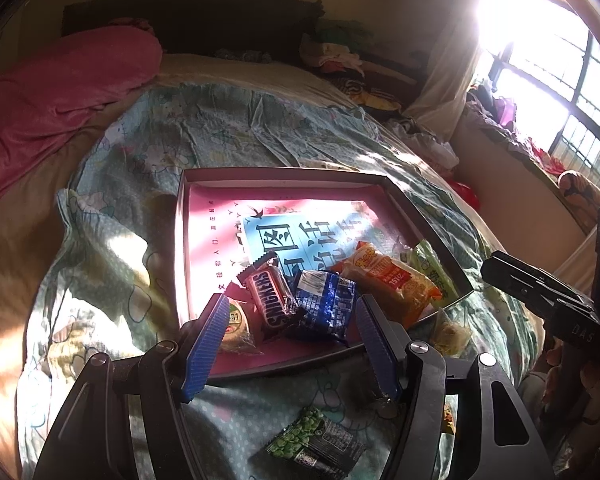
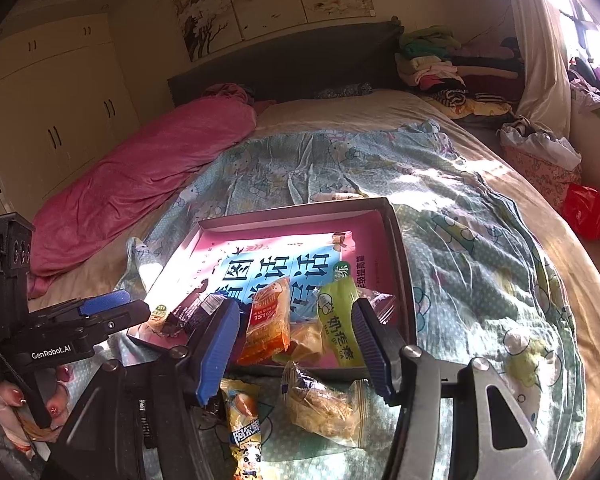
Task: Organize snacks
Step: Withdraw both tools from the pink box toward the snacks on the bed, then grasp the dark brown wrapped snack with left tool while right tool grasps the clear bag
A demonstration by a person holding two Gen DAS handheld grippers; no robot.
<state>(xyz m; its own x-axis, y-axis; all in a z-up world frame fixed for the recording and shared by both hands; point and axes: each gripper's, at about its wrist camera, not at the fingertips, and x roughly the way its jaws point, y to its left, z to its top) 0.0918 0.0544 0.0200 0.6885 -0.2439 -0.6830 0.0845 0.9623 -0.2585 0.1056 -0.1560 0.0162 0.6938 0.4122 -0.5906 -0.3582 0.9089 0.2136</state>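
A shallow box (image 1: 188, 216) with a pink printed floor lies on the bed. Inside it are a Snickers bar (image 1: 270, 294), a blue packet (image 1: 326, 304), an orange packet (image 1: 392, 280), a green packet (image 2: 336, 320) and a round green-labelled snack (image 1: 236, 322). My left gripper (image 1: 290, 336) hovers open over the box's near edge, nothing pressed between its blue pads. My right gripper (image 2: 294, 344) is open above the box's near right corner. On the bedspread in front of the box lie a clear pastry packet (image 2: 328, 404), a yellow packet (image 2: 242, 412) and a green pea packet (image 1: 316, 444).
The box rests on a cartoon-print bedspread (image 2: 480, 240). A pink blanket (image 2: 148, 176) lies at the far left and piled clothes (image 2: 432, 68) sit by the headboard. A red bag (image 2: 586, 210) is on the floor to the right. A hand (image 2: 12, 404) holds the left gripper.
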